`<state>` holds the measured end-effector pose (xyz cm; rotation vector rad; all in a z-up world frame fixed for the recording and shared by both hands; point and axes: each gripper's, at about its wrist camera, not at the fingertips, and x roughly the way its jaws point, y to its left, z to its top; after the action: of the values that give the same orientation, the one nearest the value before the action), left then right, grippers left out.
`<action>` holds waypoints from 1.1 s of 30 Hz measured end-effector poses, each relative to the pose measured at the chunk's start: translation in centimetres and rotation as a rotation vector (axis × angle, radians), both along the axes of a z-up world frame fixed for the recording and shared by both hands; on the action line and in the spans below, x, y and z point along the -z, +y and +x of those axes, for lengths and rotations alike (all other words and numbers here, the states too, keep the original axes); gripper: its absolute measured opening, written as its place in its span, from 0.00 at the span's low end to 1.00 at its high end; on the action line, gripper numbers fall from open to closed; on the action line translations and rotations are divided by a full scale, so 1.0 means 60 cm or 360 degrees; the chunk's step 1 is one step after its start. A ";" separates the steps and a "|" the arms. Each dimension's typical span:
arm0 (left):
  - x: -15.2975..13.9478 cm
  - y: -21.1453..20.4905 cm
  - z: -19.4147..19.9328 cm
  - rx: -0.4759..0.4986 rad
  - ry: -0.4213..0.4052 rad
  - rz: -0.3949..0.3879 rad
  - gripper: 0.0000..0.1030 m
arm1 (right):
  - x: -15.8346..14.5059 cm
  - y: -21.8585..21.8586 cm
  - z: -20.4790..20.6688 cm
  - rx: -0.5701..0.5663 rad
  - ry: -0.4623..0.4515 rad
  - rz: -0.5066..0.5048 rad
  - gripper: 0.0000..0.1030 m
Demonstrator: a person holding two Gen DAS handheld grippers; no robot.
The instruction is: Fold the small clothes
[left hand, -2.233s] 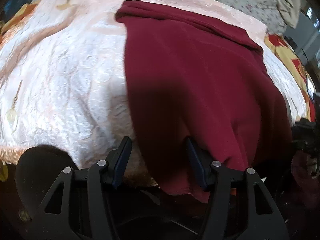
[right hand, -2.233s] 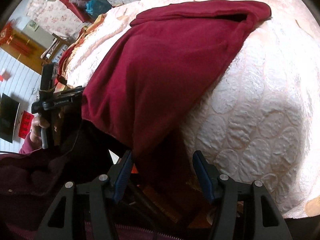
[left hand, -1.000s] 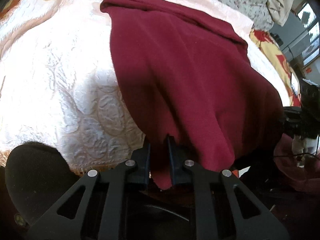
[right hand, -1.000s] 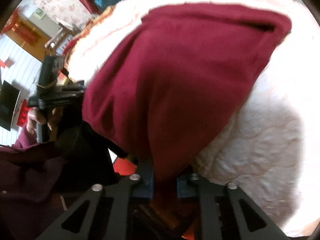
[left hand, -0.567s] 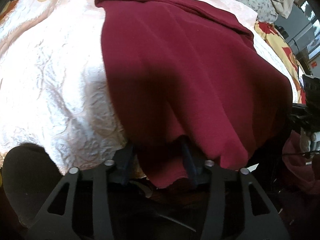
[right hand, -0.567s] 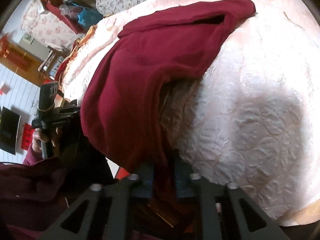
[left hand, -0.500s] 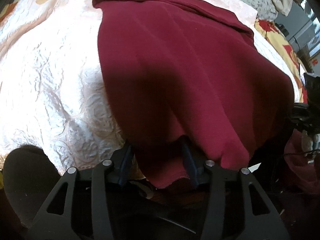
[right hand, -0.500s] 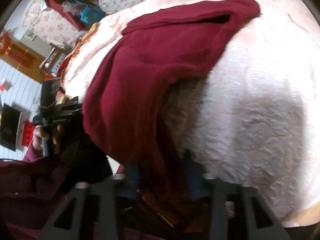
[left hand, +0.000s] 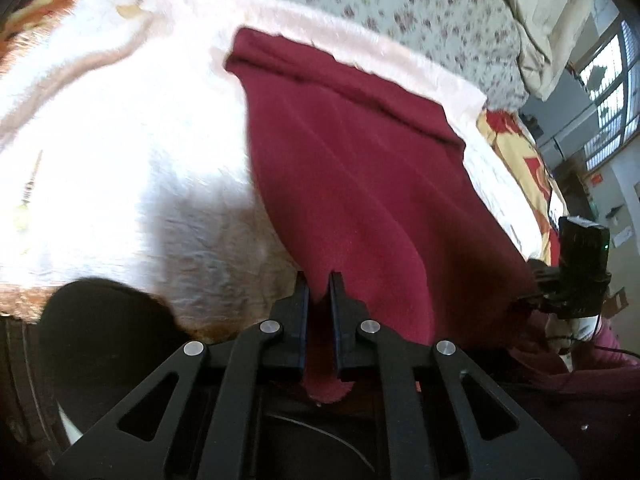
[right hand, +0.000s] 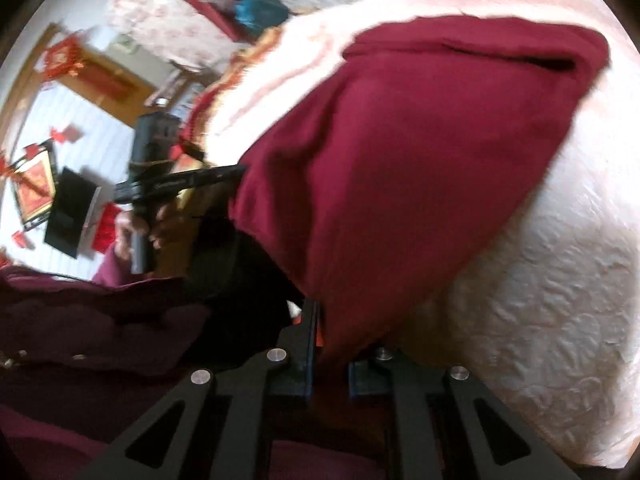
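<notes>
A dark red garment point(left hand: 360, 160) lies spread on the pale pink quilted bedcover point(left hand: 120, 140), its near hem hanging over the bed's edge. My left gripper point(left hand: 319, 292) is closing its jaws on the near left corner of that hem, with cloth pinched between the pads. In the right wrist view the same garment point(right hand: 420, 140) is lifted into a taut slope. My right gripper point(right hand: 330, 340) is closing on the near right corner, and the cloth covers its right finger. A hand holds the left gripper point(right hand: 160, 184) at the hem's far end.
A floral sheet point(left hand: 400, 20) and a cream pillow point(left hand: 552, 20) lie beyond the bedcover. The bedcover point(right hand: 560, 300) stretches to the right of the garment. The person's dark red sleeve point(right hand: 100, 320) and a dark shape point(left hand: 100, 340) sit near the bed's front edge.
Both grippers opened around the hem half a second ago and now pinch it again. The left gripper has risen, and the garment's near edge is lifted and drawn tauter.
</notes>
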<state>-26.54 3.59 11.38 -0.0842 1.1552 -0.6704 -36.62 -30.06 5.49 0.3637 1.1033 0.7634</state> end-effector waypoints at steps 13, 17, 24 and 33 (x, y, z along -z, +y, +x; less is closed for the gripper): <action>-0.054 0.016 0.098 -0.0112 -0.0097 -0.0162 0.06 | -0.049 -0.094 0.056 0.0356 -0.0165 0.0417 0.10; -0.074 -0.015 0.161 -0.0130 -0.0199 -0.0165 0.04 | -0.065 -0.134 0.106 0.0506 -0.0239 0.0450 0.10; -0.073 -0.077 0.308 -0.0198 -0.0237 -0.0168 0.03 | -0.076 -0.210 0.207 0.0733 -0.0288 0.0449 0.10; -0.037 -0.107 0.260 0.0065 0.0097 -0.0258 0.11 | -0.038 -0.244 0.272 0.0804 -0.0175 0.0387 0.10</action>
<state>-10.92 -2.81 13.60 -0.2202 1.1621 -0.8015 -20.28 -44.67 7.76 0.7641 0.7677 0.4584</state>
